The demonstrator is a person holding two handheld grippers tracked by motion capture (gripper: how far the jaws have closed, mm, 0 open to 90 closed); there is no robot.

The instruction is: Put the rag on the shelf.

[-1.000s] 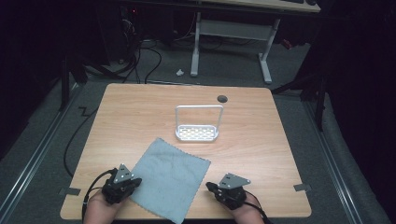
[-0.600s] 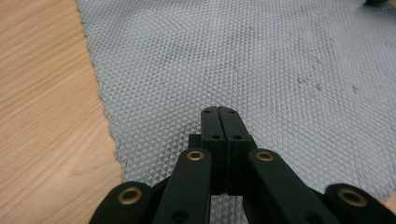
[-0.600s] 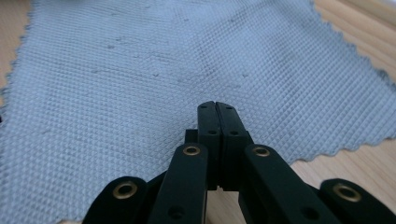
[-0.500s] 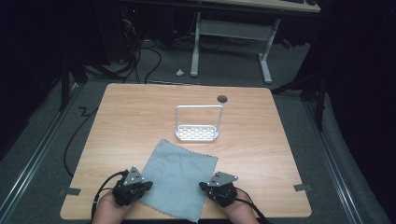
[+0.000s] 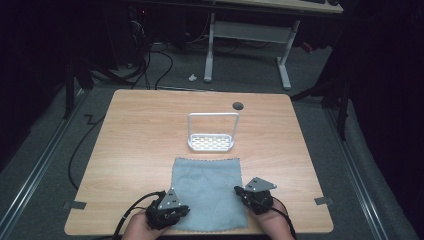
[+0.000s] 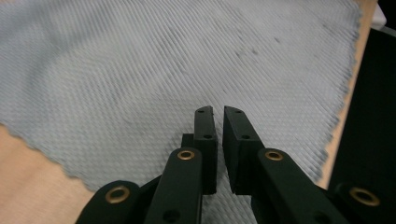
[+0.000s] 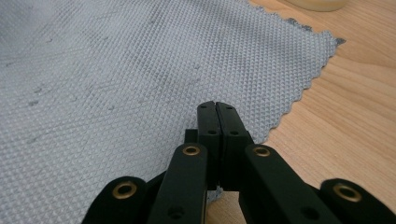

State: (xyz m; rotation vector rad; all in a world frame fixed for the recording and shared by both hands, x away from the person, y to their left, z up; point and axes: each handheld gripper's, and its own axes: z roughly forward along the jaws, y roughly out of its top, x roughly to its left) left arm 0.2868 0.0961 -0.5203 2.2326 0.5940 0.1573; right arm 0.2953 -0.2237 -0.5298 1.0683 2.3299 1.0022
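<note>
Jaws pinch cloth (image 5: 207,192); white rack (image 5: 212,131) just beyond.

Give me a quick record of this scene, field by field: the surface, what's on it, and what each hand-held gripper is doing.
surface: wooden table
cloth: grey cloth lying flat at the near edge, squared to the table
rack: small white rack just beyond the cloth, apart from it
left hand-held gripper: over the cloth's near left corner, jaws a narrow gap apart, nothing between them
right hand-held gripper: at the cloth's near right edge, jaws pressed together; cloth between them cannot be made out
</note>
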